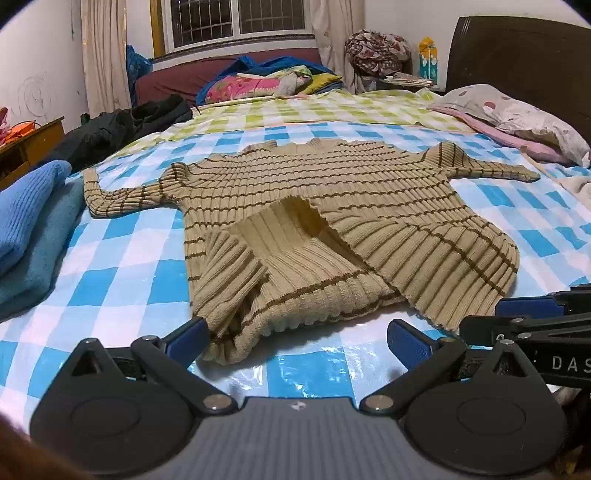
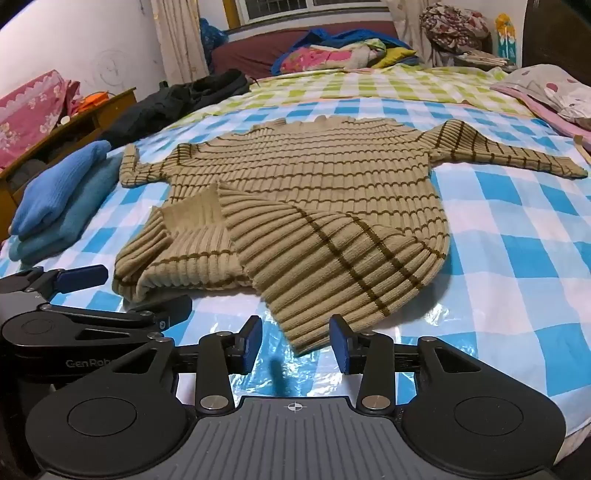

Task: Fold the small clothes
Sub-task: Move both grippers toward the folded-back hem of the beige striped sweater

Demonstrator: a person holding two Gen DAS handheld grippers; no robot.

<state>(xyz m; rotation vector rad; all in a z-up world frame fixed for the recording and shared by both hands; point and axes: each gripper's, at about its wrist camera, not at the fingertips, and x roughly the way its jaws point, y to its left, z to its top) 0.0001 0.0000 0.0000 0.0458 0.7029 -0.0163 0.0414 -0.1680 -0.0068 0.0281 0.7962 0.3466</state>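
A lived-in home bedroom: a bed [image 1: 122, 258] under a blue checked cover fills the view, a pillow [image 1: 517, 114] and dark headboard [image 1: 517, 55] at two o'clock, a curtained barred window [image 1: 236, 18] at twelve

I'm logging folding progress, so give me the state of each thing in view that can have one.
Striped sweater: spread flat on the bed, sleeves out, hem partly flipped up, not yet folded.
Blue knits: folded, stacked beside the sweater.
Black garment: crumpled, unfolded.
Left tongs: wide open, hem corner lies between the pads, not gripped.
Right tongs: open, sweater edge between the pads, not pinched.
Pillow: lying at the headboard.
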